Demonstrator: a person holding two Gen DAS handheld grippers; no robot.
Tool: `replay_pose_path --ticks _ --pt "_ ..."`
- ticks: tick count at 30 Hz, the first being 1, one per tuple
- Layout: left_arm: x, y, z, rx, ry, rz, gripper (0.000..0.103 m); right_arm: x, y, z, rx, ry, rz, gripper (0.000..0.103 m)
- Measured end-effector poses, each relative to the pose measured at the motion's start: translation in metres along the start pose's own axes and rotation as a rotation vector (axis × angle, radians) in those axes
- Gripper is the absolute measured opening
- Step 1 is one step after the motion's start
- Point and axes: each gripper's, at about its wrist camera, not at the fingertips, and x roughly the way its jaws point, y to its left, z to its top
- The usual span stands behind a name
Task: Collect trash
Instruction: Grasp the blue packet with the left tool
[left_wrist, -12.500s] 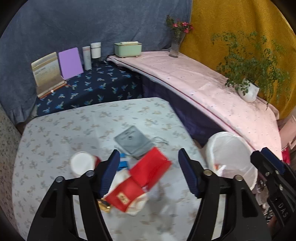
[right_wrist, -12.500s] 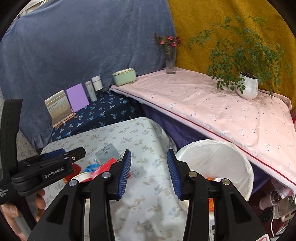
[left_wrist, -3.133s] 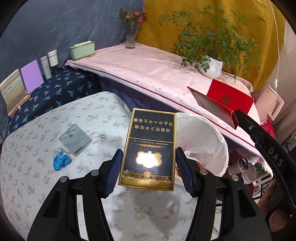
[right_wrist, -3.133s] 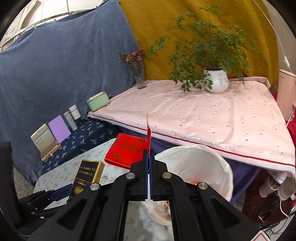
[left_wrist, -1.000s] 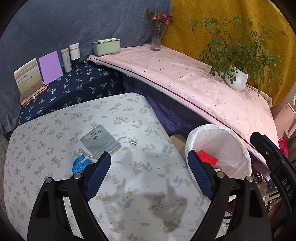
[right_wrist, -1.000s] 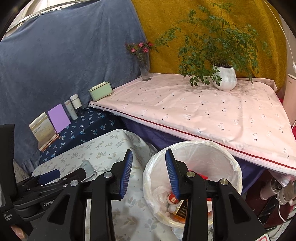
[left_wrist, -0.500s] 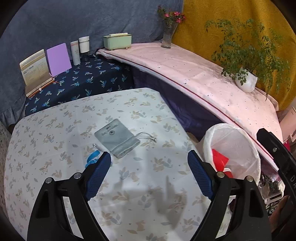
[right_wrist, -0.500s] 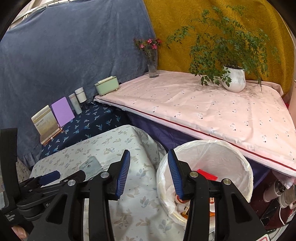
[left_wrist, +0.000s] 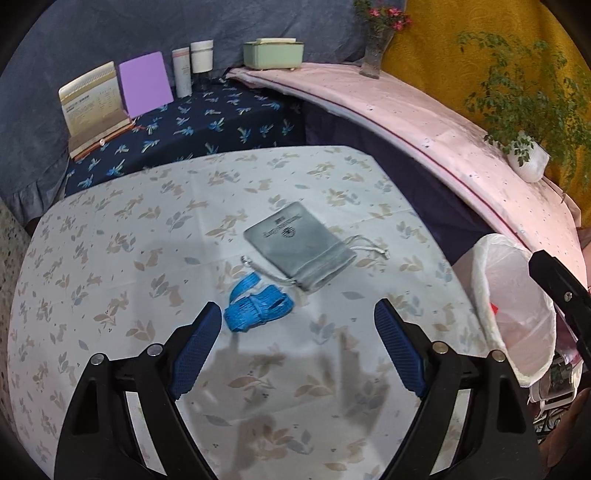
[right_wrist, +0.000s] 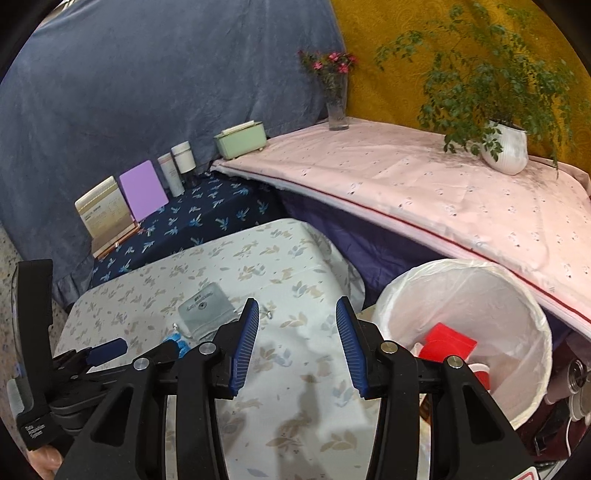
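Observation:
A crumpled blue strap (left_wrist: 256, 308) lies on the floral table (left_wrist: 110, 258), just ahead of my left gripper's left finger. A grey drawstring pouch (left_wrist: 299, 243) lies beyond it; it also shows in the right wrist view (right_wrist: 207, 308). My left gripper (left_wrist: 297, 341) is open and empty above the table. My right gripper (right_wrist: 295, 345) is open and empty over the table's right edge. The white-lined trash bin (right_wrist: 532, 317) stands right of the table and holds red packaging (right_wrist: 448, 341); it also shows in the left wrist view (left_wrist: 484, 280).
A dark blue patterned bench (left_wrist: 207, 122) behind the table carries a booklet (left_wrist: 92, 103), a purple card (left_wrist: 144, 88) and two white bottles (left_wrist: 192, 66). A pink-covered surface (right_wrist: 424, 184) holds a green box (right_wrist: 242, 140), a flower vase (right_wrist: 336, 107) and a potted plant (right_wrist: 506, 147).
Both grippers dropped their boxes into the bin and opened. They have since swung left, back over the table; my left gripper now faces the blue strap and the pouch.

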Motion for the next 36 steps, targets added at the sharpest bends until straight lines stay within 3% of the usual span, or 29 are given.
replay_pose_path --ticks 12,24,27,36 --pt "0.035 0.027 -0.004 -0.028 0.059 -0.009 0.075 0.043 0.035 -0.012 -0.036 0.069 0.033 0.043" --pt "0.061 0.038 -0.006 -0.039 0.113 -0.049 0.048 0.085 0.062 -0.018 -0.065 0.129 0.049 0.043" --pt "0.064 0.043 -0.007 -0.049 0.113 -0.043 0.030 0.094 0.068 -0.022 -0.069 0.143 0.056 0.043" --pt "0.062 0.065 -0.006 -0.100 0.103 -0.051 0.023 0.121 0.088 -0.034 -0.086 0.197 0.079 0.043"
